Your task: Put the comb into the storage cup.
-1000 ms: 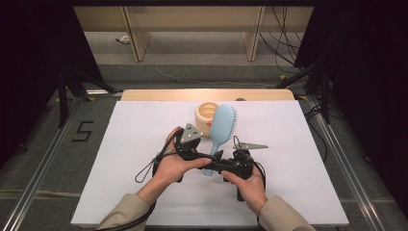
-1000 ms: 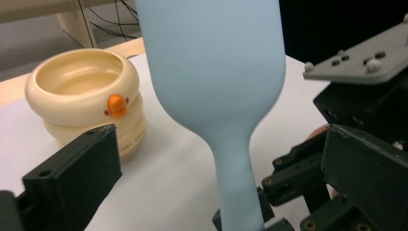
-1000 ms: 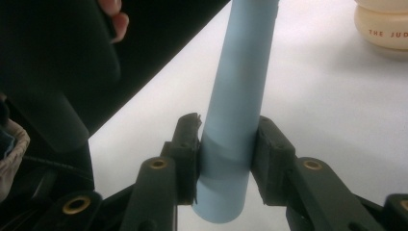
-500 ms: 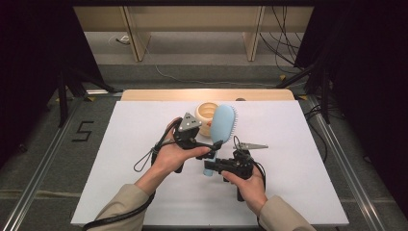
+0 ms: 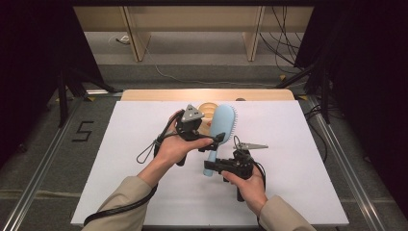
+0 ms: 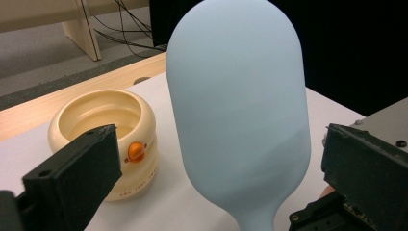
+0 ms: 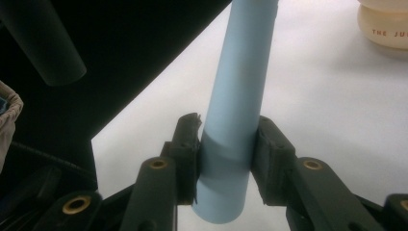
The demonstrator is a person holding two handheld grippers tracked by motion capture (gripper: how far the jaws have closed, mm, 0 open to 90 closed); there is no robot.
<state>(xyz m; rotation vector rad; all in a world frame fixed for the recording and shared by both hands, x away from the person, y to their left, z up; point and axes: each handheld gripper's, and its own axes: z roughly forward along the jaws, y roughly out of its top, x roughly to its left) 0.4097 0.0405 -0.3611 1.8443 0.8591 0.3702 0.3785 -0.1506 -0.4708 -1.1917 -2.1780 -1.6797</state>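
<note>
Right gripper (image 7: 226, 159) clamps the brush (image 5: 222, 126) handle mid-frame, left gripper (image 6: 216, 168) gapes wide around its head — close squarely before the right lets go.

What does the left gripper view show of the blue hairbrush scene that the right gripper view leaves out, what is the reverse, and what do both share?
The left gripper view alone shows the smooth back of the brush head standing between the left gripper's open jaws, and the open top and orange knob of the cream pot. The right gripper view alone shows the right gripper clamped on the brush handle. Both show the light blue hairbrush, the cream pot and the white table.
</note>
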